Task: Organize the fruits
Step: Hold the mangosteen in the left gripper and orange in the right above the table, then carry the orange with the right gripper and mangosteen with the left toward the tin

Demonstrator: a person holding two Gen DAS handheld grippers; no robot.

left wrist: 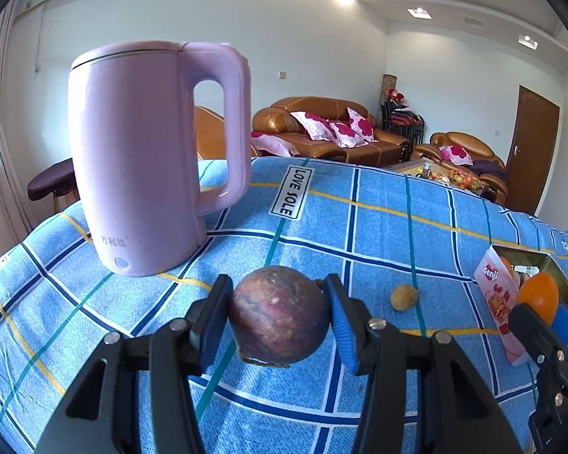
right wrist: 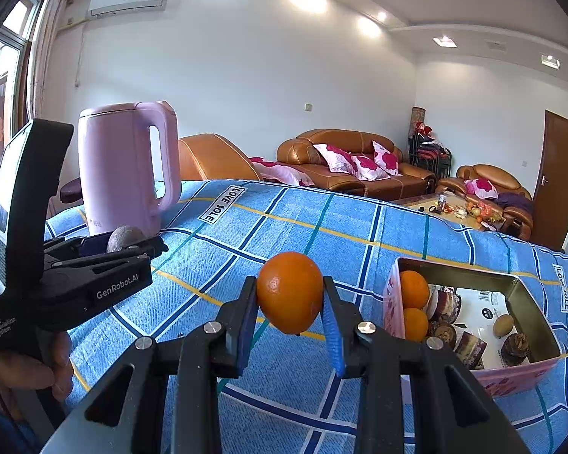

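Observation:
A purple-brown round fruit [left wrist: 280, 314] is clamped between the blue pads of my left gripper [left wrist: 278, 283], a little above the blue checked cloth [left wrist: 378, 219]. My right gripper [right wrist: 288, 283] is shut on an orange [right wrist: 289, 291], left of the open pink box [right wrist: 458, 268]. That box holds two oranges [right wrist: 414, 289], several dark purple fruits [right wrist: 515, 348] and a small brown fruit [right wrist: 503, 324]. In the right wrist view the left gripper [right wrist: 127, 246] shows at the left with its fruit [right wrist: 123, 238]. In the left wrist view the right gripper [left wrist: 545, 314] and the orange [left wrist: 537, 295] sit at the right edge.
A tall pink kettle [left wrist: 144, 159] stands at the table's back left. A small brown fruit [left wrist: 404, 297] lies loose on the cloth between my left gripper and the pink box [left wrist: 496, 302]. A hand [right wrist: 26, 370] holds the left gripper's handle. Brown sofas [right wrist: 344, 166] stand beyond the table.

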